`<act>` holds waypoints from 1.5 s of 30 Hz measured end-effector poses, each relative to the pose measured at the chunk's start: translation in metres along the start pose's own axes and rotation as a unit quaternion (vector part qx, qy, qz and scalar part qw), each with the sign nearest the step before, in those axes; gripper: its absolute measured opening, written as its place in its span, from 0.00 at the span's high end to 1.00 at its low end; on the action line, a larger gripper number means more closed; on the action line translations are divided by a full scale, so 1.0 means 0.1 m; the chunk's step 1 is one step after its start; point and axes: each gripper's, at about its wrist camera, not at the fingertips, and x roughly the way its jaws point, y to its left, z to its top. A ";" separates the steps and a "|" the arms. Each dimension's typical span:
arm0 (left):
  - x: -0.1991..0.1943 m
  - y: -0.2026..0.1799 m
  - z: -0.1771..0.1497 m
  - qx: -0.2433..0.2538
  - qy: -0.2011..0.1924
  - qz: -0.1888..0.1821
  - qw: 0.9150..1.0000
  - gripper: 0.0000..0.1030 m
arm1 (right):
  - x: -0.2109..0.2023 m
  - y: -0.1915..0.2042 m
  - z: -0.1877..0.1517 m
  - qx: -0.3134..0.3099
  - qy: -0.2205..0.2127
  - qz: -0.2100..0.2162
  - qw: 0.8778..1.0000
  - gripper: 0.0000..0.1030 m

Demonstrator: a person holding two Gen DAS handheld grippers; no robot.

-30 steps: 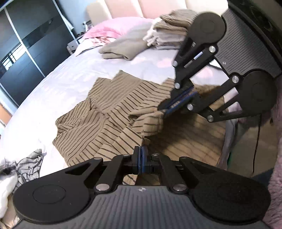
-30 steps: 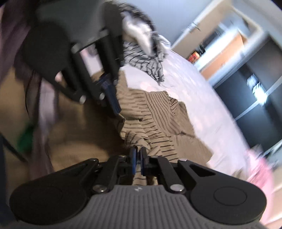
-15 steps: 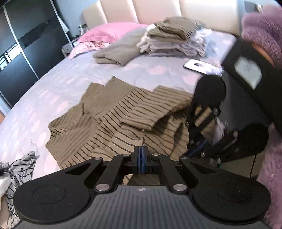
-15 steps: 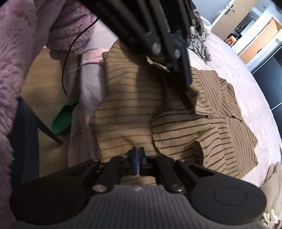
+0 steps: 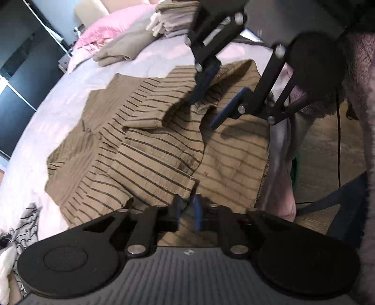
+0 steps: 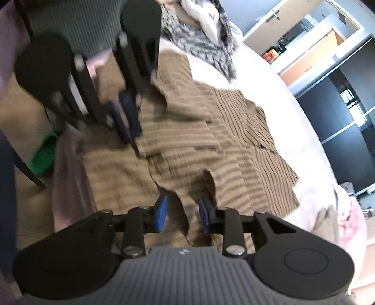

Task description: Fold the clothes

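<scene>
A brown striped garment (image 5: 159, 150) lies partly folded on the lilac bed (image 5: 58, 98), near its edge. My left gripper (image 5: 187, 207) sits low over it, and its jaws are opening. A corner of the folded flap lies just ahead of the pads, which do not press on it. My right gripper (image 6: 182, 215) also has its jaws opening, with a loose cloth edge (image 6: 180, 211) between the blue pads but not pinched. In the other hand's view each shows over the garment: right gripper (image 5: 211, 105), left gripper (image 6: 131, 138).
A stack of folded clothes (image 5: 173, 16), a grey folded garment (image 5: 121, 49) and a pink pillow (image 5: 117, 25) lie at the bed's head. Black-and-white patterned clothes (image 6: 199, 40) sit at the foot. A dark wardrobe (image 5: 18, 70) stands beyond. The floor holds a green object (image 6: 44, 154) and a cable (image 5: 337, 117).
Both grippers came down toward the bed with the striped flap. Both sets of jaws went from shut to parted, and the flap now rests on the garment.
</scene>
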 end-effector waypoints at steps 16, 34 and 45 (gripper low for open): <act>-0.24 0.21 0.06 -0.048 -0.030 0.043 0.997 0.84 | 0.04 0.00 -0.06 0.009 0.013 0.052 0.999 0.96; 0.32 -0.01 0.68 0.039 -0.053 0.021 0.998 0.80 | 0.01 -0.26 -0.31 0.043 0.036 -0.026 0.998 0.79; 0.46 0.04 0.62 -0.027 -0.010 -0.049 0.998 1.00 | 0.05 -0.15 -0.41 0.016 0.076 0.036 0.996 1.00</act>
